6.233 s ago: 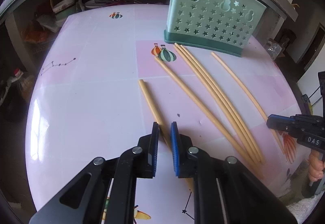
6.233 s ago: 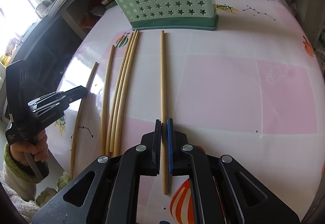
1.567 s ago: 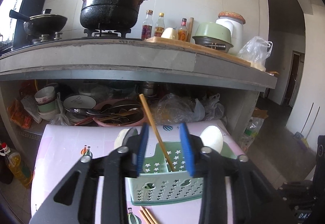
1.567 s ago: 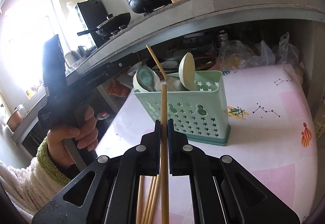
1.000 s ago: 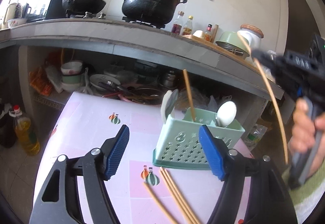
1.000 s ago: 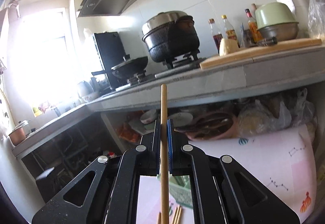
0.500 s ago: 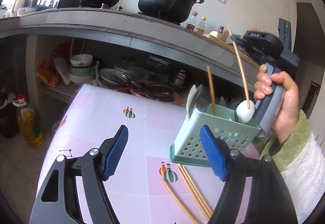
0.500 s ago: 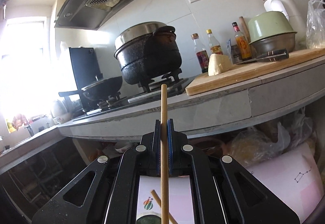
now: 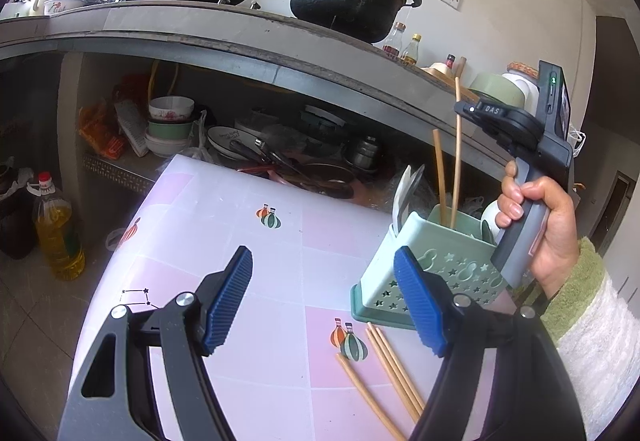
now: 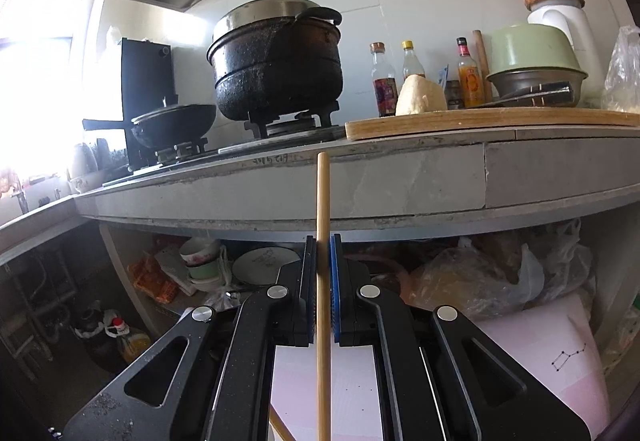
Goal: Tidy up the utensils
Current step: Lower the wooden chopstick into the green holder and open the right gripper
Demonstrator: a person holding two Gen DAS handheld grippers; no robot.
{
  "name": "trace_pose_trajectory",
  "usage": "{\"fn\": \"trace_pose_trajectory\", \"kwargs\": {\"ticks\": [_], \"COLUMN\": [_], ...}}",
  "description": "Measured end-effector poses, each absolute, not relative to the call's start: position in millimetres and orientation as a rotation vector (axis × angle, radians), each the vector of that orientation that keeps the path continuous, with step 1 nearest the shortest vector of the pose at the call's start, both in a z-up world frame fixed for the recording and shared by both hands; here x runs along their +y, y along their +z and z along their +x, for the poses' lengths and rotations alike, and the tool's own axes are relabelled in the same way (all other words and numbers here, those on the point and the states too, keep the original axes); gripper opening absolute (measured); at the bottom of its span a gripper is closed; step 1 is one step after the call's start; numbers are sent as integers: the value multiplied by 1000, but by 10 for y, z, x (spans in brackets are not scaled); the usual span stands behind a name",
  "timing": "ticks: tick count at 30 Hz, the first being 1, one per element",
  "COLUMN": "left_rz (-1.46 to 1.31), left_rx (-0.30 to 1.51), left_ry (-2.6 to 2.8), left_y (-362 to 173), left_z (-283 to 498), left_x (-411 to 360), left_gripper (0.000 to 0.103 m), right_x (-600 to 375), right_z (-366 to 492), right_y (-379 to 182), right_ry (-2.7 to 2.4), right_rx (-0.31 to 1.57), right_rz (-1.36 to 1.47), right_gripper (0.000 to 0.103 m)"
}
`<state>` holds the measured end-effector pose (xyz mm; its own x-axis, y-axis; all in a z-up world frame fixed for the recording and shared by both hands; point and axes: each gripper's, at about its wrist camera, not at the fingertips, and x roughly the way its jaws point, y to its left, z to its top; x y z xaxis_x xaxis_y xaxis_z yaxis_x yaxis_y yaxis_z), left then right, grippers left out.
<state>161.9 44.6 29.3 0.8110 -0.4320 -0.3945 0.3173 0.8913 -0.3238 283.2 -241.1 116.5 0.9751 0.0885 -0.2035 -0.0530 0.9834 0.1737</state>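
holder: the green utensil holder stands on the pink table, with white spoons and one chopstick already standing in it.
right gripper: your right gripper is clamped on a second chopstick, held upright; in the left wrist view its lower end is inside the holder's top, beside the first.
left gripper: your left gripper has its jaws spread wide with nothing between them.
done: one chopstick stored, judging from the holder.
in hand: the second looks ready to let go.
left: four loose chopsticks lie on the table just in front of the holder; you likely have those to collect next.
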Motion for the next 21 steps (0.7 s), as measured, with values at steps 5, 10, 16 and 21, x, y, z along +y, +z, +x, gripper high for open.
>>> {"fn": "trace_pose_trajectory", "kwargs": {"ticks": [5,10,16,21], "left_rz": [-252,-242,-207,-169], "left_rx": [479,483,514,558], "left_ry": [-405,-401,-382,-365], "left_y": [293,295,286,246], "left_z": [1630,1611,1559,1472], "left_x": [454,442,407,346], "left_gripper": [71,71,71,71], "right_x": [-2423,-2388,-2390,-2452], "right_z": [2704,2479,2206,2044], "right_y": [1120,1015,808,757], "right_ry": [75,86,92,96], "right_rx": [228,248,307,342], "right_rz": [131,54,-33,-49], "right_gripper": [5,5,5,16]}}
